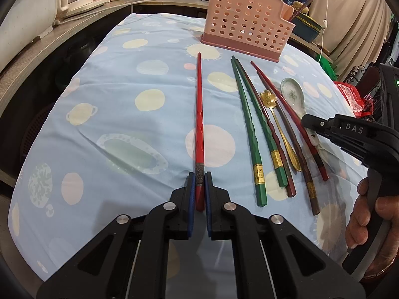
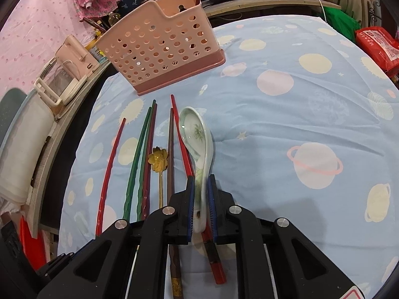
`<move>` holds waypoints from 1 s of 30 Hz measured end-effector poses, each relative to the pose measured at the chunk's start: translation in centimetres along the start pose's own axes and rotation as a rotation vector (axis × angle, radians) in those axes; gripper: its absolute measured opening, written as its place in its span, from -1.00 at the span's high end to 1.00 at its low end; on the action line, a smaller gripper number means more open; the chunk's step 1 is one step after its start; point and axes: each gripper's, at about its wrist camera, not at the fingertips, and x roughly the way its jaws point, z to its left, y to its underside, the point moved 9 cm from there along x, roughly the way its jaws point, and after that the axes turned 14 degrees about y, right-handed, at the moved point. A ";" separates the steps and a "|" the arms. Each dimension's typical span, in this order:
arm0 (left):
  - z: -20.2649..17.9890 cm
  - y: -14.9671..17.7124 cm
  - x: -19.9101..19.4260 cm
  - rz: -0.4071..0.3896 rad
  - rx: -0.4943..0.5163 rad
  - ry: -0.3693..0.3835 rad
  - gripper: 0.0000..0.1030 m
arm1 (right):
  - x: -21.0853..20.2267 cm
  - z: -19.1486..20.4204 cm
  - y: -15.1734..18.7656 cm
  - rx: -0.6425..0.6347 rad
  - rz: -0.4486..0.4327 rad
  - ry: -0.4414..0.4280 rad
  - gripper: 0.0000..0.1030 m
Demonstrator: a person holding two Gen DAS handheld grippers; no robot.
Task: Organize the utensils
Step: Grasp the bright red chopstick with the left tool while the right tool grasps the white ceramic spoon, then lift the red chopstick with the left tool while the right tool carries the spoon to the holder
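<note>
The blue patterned tablecloth [image 1: 112,104] fills both views, with the pink holder [image 1: 245,28] standing at the upper centre. The left gripper [image 1: 199,189] is closed on the thick end of a red chopstick [image 1: 199,114] at centre frame. The right gripper [image 2: 200,199] clamps the handle of the white spoon [image 2: 197,134]. Each should probably lift straight up before swinging to the holder, so the loose chopsticks [image 1: 251,134] alongside stay undisturbed.

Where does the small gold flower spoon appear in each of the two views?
Left wrist: the gold flower spoon lies right of centre, among the chopsticks, left of the ceramic spoon.
Right wrist: it lies left of centre, left of the same spoon.
Shared landmark: the pink holder.
</note>
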 end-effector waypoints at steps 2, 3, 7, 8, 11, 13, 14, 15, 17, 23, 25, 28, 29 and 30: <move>-0.1 0.0 0.0 -0.001 -0.001 0.002 0.86 | 0.1 0.1 0.2 0.004 0.001 -0.011 0.77; 0.0 0.0 0.0 -0.001 -0.001 0.002 0.86 | 0.1 0.0 0.2 0.001 -0.002 -0.008 0.78; 0.0 0.0 0.0 -0.001 -0.003 0.005 0.86 | -0.1 -0.1 0.1 -0.005 -0.015 0.007 0.80; 0.0 0.0 0.0 -0.001 -0.005 0.006 0.86 | -0.3 -0.2 0.2 -0.008 -0.020 0.012 0.81; 0.0 0.0 -0.1 0.001 -0.015 0.014 0.86 | -1.0 -0.6 0.0 -0.012 -0.042 0.024 0.83; 0.2 0.0 -0.2 0.002 -0.021 0.019 0.86 | -1.7 -0.9 0.0 -0.012 -0.059 0.033 0.84; 0.1 0.0 -0.2 0.003 -0.022 0.021 0.86 | -2.0 -1.1 -0.1 -0.011 -0.066 0.034 0.85; 0.1 0.0 -0.3 0.004 -0.021 0.021 0.86 | -2.3 -1.3 -0.1 -0.008 -0.073 0.036 0.85; 0.1 0.1 -0.4 0.006 -0.023 0.021 0.86 | -3.0 -1.8 -0.1 0.000 -0.087 0.041 0.85; 0.0 0.3 -1.3 0.005 -0.035 0.034 0.87 | -5.2 -3.5 -0.2 0.036 -0.125 0.045 0.85; -0.1 0.3 -1.7 0.004 -0.034 0.041 0.87 | -6.1 -3.9 -0.2 0.040 -0.141 0.051 0.85; -0.4 0.0 -2.5 -0.006 -0.032 0.048 0.87 | -7.6 -4.5 -0.4 0.042 -0.168 0.064 0.86; -0.6 -0.1 -2.9 -0.011 -0.028 0.050 0.87 | -8.0 -4.7 -0.5 0.041 -0.176 0.069 0.86; -0.8 -0.3 -3.3 -0.019 -0.025 0.050 0.87 | -8.5 -4.8 -0.5 0.040 -0.185 0.073 0.87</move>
